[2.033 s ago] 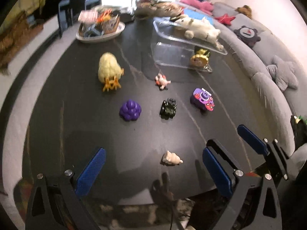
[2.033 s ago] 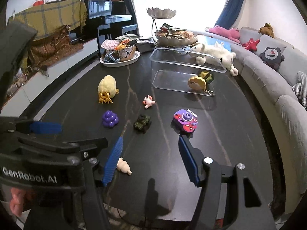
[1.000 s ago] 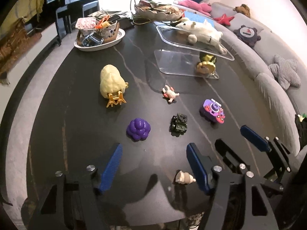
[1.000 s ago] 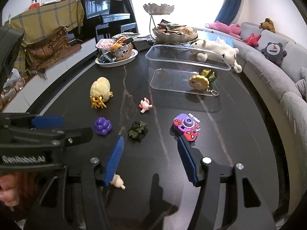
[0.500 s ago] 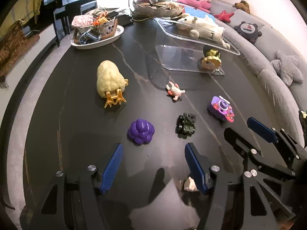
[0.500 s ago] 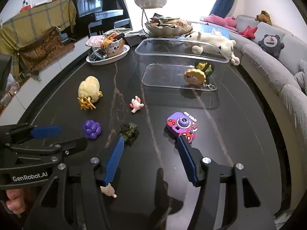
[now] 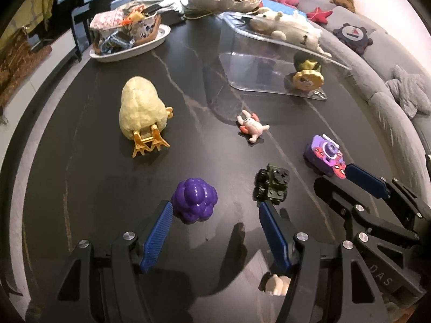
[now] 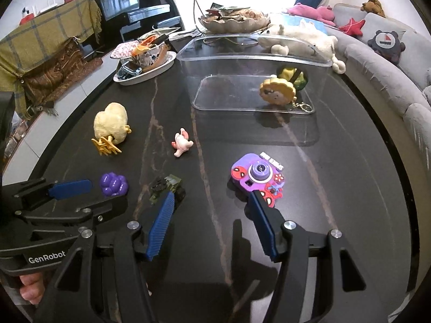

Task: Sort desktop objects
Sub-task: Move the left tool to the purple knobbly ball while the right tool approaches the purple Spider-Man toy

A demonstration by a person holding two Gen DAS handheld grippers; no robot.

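on a dark round worktop [image 8: 336, 188], sorting looks barely begun: a clear bin [image 8: 253, 62] near the far edge holds two things, a lion keychain [image 8: 277, 91] and a green-and-yellow toy [image 8: 292, 76] behind it, both at its right end. six toys lie loose on the worktop: one yellow chick [image 7: 141, 107], one pink-and-white figure [image 7: 253, 126], one purple grape cluster [image 7: 195, 202], one green truck [image 7: 272, 184], one purple camera toy [image 8: 256, 177], and one small cream figure [image 7: 276, 284] at the near edge, partly hidden under the left tool. the left hand-held gripper [image 7: 215, 215] hovers with its jaws wide apart and nothing between them, the grape cluster just beside its left finger and the truck at its right fingertip. the right hand-held gripper [image 8: 211, 204] is likewise spread wide and empty, its right fingertip at the camera toy and its left over the truck. a tray of clutter [image 8: 145, 64] sits far left, apart from the toys. by this count, two sorted, six left to go.
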